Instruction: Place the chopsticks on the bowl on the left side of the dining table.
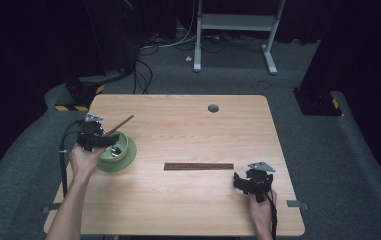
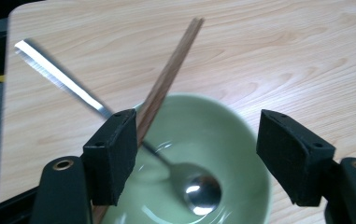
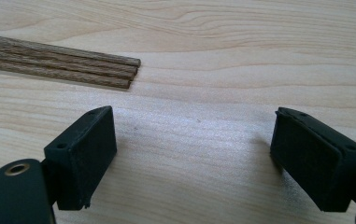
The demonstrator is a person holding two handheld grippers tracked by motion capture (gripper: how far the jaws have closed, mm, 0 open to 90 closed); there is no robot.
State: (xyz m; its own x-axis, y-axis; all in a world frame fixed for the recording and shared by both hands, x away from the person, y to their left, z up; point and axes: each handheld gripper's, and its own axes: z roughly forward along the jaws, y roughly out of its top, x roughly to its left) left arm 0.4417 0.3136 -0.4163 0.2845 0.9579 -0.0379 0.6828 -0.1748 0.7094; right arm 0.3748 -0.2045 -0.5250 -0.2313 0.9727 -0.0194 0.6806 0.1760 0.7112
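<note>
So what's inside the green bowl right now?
The green bowl holds a metal spoon and a wooden chopstick leaning out over the rim. The chopstick's lower end is hidden behind the left tongs.

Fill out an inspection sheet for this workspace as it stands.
Surface: light wooden table, with a round grey grommet near the far edge.
Job's things: green bowl at the left, holding a metal spoon and a wooden chopstick that leans out over the rim; bundle of chopsticks lying flat mid-table.
Clutter: nothing seen.
Grippers: left gripper over the bowl, jaws wide, chopstick against one jaw; right gripper open above bare table near the bundle's end.
Cables: a black cable trails from the left gripper; floor cables beyond the table.
Surroundings: grey carpet, white desk frame, dark room.
</note>
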